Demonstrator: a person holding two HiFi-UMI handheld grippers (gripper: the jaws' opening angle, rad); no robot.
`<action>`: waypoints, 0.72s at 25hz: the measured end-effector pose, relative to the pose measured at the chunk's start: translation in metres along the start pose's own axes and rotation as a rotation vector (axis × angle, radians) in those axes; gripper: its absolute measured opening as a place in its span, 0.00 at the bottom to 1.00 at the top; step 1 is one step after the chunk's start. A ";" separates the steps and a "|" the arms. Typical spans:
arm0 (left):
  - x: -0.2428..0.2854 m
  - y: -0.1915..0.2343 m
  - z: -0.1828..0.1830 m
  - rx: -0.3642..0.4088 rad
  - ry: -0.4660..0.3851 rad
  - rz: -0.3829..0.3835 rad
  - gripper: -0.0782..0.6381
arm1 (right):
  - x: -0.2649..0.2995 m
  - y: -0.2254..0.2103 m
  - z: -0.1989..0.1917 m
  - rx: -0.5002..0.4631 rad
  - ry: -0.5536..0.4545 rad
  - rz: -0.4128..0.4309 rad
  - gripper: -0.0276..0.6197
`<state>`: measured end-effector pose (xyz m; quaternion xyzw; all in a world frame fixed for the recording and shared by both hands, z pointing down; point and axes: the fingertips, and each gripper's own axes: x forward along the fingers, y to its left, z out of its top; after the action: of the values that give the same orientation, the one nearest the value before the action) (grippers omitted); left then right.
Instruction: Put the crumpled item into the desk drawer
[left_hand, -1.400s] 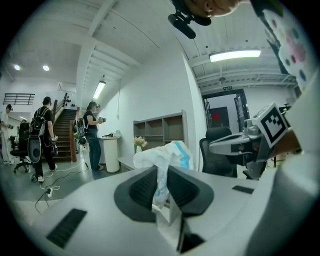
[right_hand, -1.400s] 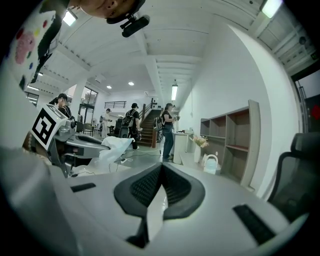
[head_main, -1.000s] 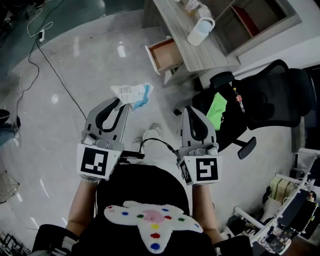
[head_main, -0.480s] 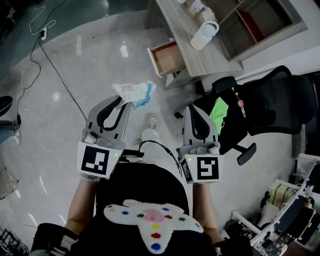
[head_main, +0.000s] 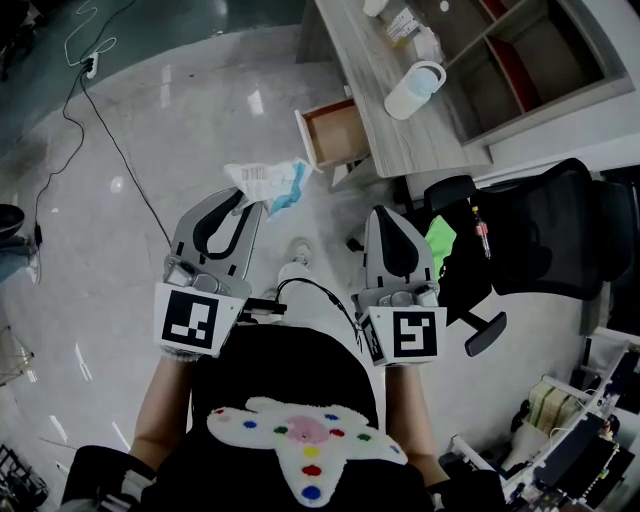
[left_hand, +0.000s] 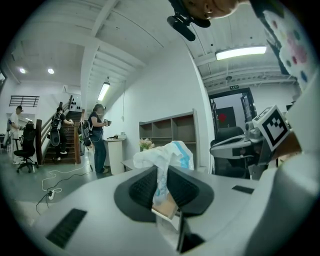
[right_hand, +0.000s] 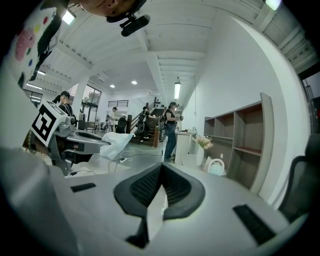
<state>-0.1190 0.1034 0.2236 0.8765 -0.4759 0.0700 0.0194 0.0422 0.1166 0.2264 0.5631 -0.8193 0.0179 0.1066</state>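
Paper, by the look of it: the crumpled item (head_main: 268, 186) is a white wad with pale blue patches and a little small print, sitting just above the middle of the head view, out over the grey floor (head_main: 150, 260). The left gripper (head_main: 247, 207) has it pinched by one thin fold, jaws closed on that edge, so most of the wad billows free past the tips. Seen along the left gripper's own jaws, the bulk stands up above the dark pads (left_hand: 145, 186), and a flat tan scrap hangs down between them.

Held out in front like that, it looks carried rather than placed. I would judge the grip was taken wherever a fold offered itself, and that the wad is kept ahead of the body so it can be dropped in from above.

The drawer (head_main: 335, 133) stands pulled out in the upper middle of the frame, its brown inside showing, at the near end of the bench (head_main: 372, 85). The wad is up and to the left of nothing yet — it lies below and left of the drawer, well apart from it.

The right gripper (head_main: 398, 226) is pressed together on nothing, level with the left and near the black office chair (head_main: 540, 230). With the drawer already open, it seems to have no job here. Light, springy stuff on so slim a hold might slip.
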 end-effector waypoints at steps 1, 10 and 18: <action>0.006 0.001 0.001 0.000 0.001 0.006 0.21 | 0.006 -0.003 0.001 0.015 -0.001 0.009 0.05; 0.059 0.016 0.009 -0.003 0.010 0.072 0.21 | 0.058 -0.043 0.006 0.009 -0.018 0.072 0.05; 0.132 0.032 0.018 -0.007 0.035 0.113 0.21 | 0.121 -0.095 0.011 0.035 -0.002 0.121 0.05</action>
<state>-0.0733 -0.0258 0.2230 0.8467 -0.5245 0.0849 0.0267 0.0868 -0.0307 0.2311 0.5144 -0.8515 0.0379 0.0945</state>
